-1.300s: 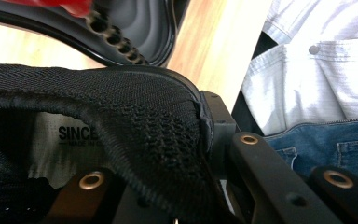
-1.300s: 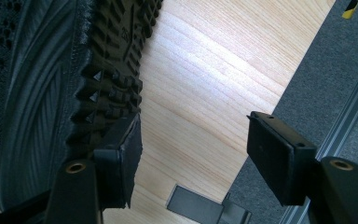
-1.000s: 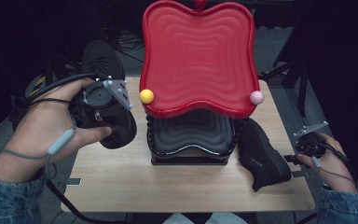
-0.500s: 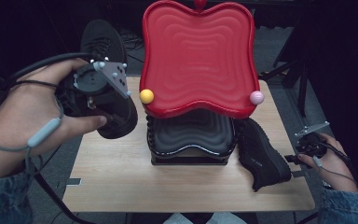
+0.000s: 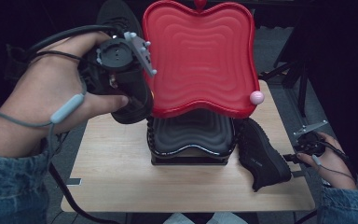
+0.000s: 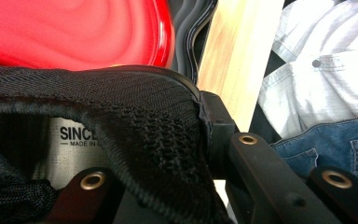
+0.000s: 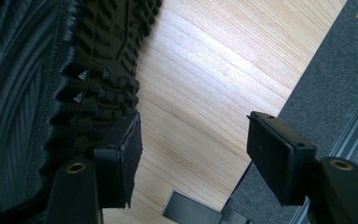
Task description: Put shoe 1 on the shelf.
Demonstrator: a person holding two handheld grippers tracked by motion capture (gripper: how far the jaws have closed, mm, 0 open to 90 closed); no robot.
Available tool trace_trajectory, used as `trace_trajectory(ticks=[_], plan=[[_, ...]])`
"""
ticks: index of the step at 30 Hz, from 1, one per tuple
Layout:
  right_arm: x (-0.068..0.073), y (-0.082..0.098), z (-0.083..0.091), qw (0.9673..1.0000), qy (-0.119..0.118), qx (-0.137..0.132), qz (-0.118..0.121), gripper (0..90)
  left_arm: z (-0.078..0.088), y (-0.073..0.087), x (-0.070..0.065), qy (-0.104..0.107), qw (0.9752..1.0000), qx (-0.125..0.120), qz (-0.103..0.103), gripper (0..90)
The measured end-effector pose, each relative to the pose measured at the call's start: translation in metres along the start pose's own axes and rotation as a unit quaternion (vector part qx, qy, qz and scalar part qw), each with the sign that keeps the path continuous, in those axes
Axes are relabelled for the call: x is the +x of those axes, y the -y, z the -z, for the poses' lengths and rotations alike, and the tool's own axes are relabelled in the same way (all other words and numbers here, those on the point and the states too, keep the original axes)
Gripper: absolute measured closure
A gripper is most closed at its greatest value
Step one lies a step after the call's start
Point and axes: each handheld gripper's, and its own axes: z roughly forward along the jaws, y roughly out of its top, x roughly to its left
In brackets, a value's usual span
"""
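1. Your left gripper point(image 5: 121, 74) is raised at the left of the high view, just beside the red tray's point(image 5: 200, 56) left edge. Its jaws are clamped on the collar of a black shoe point(image 5: 130, 100), which hangs clear of the wooden table point(image 5: 116, 158).
2. In the left gripper view, the knit collar of that shoe point(image 6: 135, 140) sits pinched between the two jaws, with a white insole label inside it. The red tray point(image 6: 74, 32) shows behind it.
3. The red tray stands tilted on top of a stack of black trays point(image 5: 191, 140) at the table's middle. A pink ball point(image 5: 257, 97) sits at the red tray's lower right corner.
4. A second black shoe point(image 5: 263, 154) lies on its side right of the stack, near the table's right edge.
5. Your right gripper point(image 5: 307, 142) rests just right of that shoe. In the right gripper view its jaws stand wide apart, nothing between them; the left jaw lies against the second shoe's treaded sole point(image 7: 98, 60).
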Motion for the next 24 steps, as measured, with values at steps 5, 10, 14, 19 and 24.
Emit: trace_trajectory(ticks=[5,10,14,19,24], plan=[[-0.001,0.001,0.001,1.0000,0.000,-0.003,0.000,36.4,0.000,-0.017,0.000,-0.001,0.9997,-0.013,-0.020,84.7],[-0.001,0.001,0.001,1.0000,0.000,-0.003,0.001,36.4,-0.007,-0.035,0.003,0.005,0.9993,-0.013,-0.034,84.7],[0.001,0.000,0.001,1.0000,0.001,0.000,0.005,36.4,-0.013,-0.047,0.008,0.002,0.9991,-0.021,-0.036,84.4],[0.005,-0.004,-0.001,0.9999,0.000,0.002,0.015,36.4,-0.018,-0.057,0.013,-0.001,0.9986,-0.026,-0.045,84.2],[0.009,-0.006,-0.004,0.9997,-0.004,0.005,0.022,36.6,-0.025,-0.068,0.018,-0.002,0.9982,-0.025,-0.055,84.1]])
